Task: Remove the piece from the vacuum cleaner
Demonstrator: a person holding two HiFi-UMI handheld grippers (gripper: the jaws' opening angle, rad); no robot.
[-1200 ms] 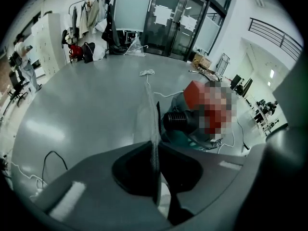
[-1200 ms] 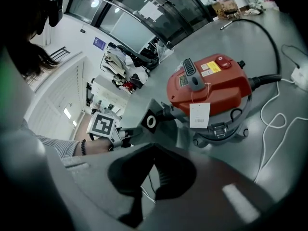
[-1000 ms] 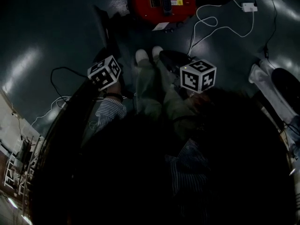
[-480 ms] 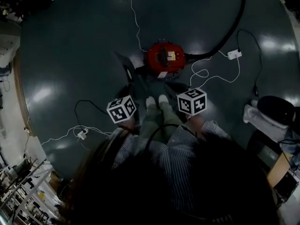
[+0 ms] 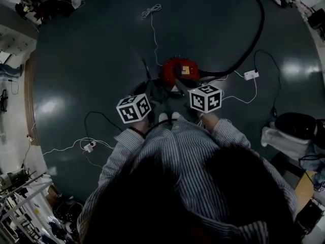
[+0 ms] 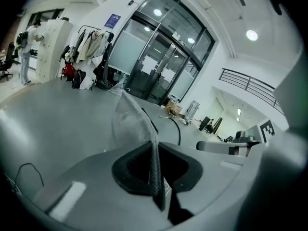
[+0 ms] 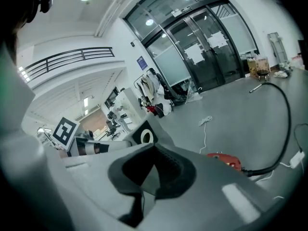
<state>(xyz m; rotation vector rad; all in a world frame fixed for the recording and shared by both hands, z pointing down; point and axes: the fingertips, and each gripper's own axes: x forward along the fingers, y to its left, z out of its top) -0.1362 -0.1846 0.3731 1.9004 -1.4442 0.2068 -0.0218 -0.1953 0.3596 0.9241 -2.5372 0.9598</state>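
1. The left gripper (image 6: pixel 155 170) has its jaws pinched together on a thin edge of the grey piece (image 6: pixel 131 121). In its own view the sheet stands up from the pads.
2. The right gripper (image 7: pixel 150 170) is clamped on the same piece. Only the right gripper view shows the round hole (image 7: pixel 144 137) in a dark patch on it.
3. The head view shows neither grip. There the two grippers are side by side in front of the person's striped shirt (image 5: pixel 193 161), on the near side of the red vacuum cleaner (image 5: pixel 179 69). Between them the piece is only a dark shape.
4. The vacuum cleaner stands on the dark floor (image 5: pixel 91 60). The piece is clear of it, held above and nearer the person.
5. A black hose (image 5: pixel 259 34) curves away from the vacuum cleaner's right side, and a white cable (image 5: pixel 154 29) runs off beyond the cleaner.
6. Only the gripper views show the glass doors (image 6: pixel 154 71), far past the vacuum cleaner.
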